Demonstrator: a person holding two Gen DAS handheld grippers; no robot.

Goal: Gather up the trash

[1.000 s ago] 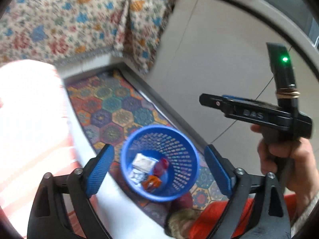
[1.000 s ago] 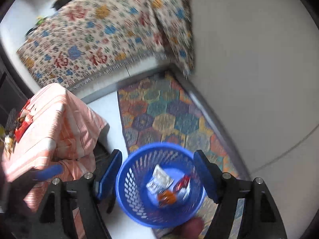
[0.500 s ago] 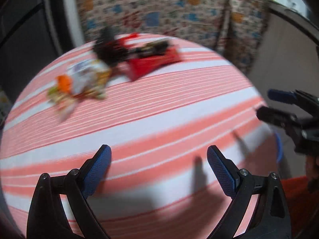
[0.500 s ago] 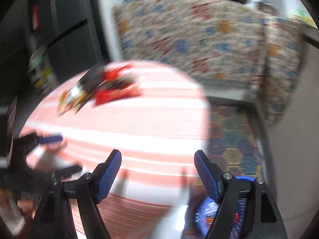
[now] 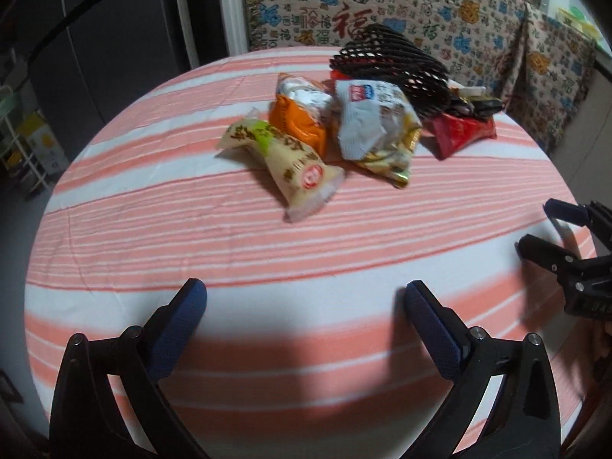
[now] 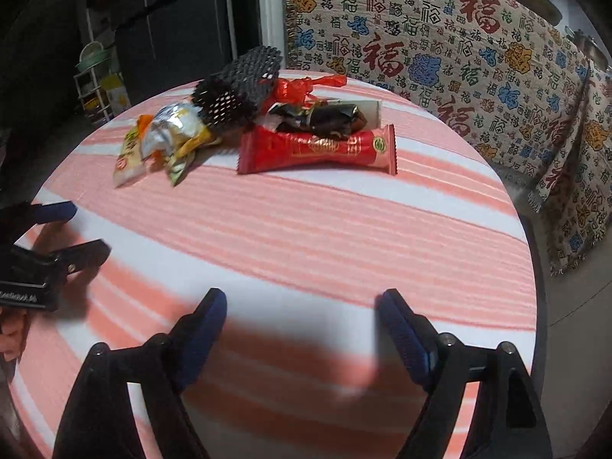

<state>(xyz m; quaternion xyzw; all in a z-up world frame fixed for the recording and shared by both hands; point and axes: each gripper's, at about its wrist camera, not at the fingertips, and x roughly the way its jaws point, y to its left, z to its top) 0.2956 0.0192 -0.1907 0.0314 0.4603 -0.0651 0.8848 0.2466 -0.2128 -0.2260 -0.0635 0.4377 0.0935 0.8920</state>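
Swinging back from the bin to the desk: both views are now showing the wrapper pile mid-desk instead of the basket, so the next pickup is starting. Left gripper and right gripper are hovering near the front edge, probably not touching the cloth, fingers still opening wide, nothing between them.

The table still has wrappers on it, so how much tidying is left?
Nothing here looks done. Both the left gripper and right gripper are empty, their jaws opening. Left to collect: red wrapper, black foam net, yellow wrapper and other packets.
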